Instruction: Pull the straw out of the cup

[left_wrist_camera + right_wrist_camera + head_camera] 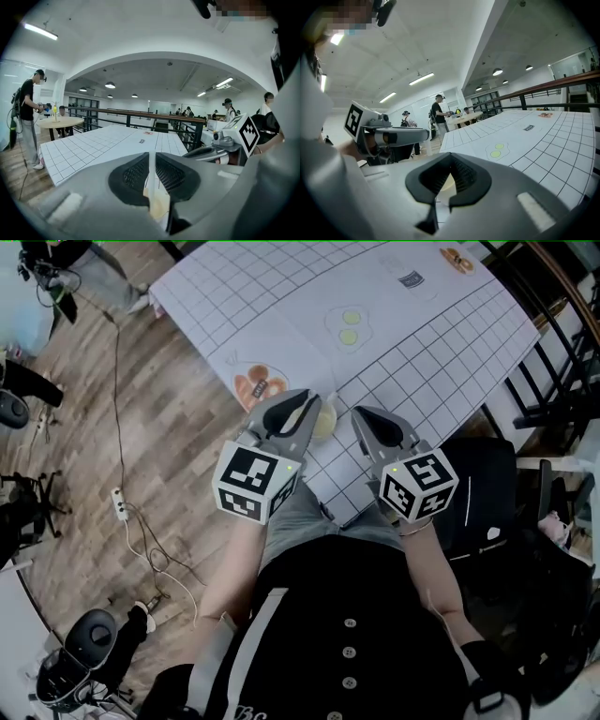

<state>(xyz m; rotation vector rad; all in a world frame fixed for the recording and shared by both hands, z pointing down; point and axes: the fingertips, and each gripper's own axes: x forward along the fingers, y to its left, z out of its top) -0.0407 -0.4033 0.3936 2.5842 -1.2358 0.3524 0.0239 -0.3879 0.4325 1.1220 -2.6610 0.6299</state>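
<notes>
Now my left claw (151, 157) pinches the straw (150, 180) above the cup (160, 205), so next I should lift straight up.

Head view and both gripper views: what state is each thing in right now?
straw: upright, pinched in the left tongs; whether its lower end is out of the cup is not clear.
cup: open side up, near the near edge of the table.
left tongs: shut on the straw.
right tongs: closed, apparently on the cup's edge.
</notes>
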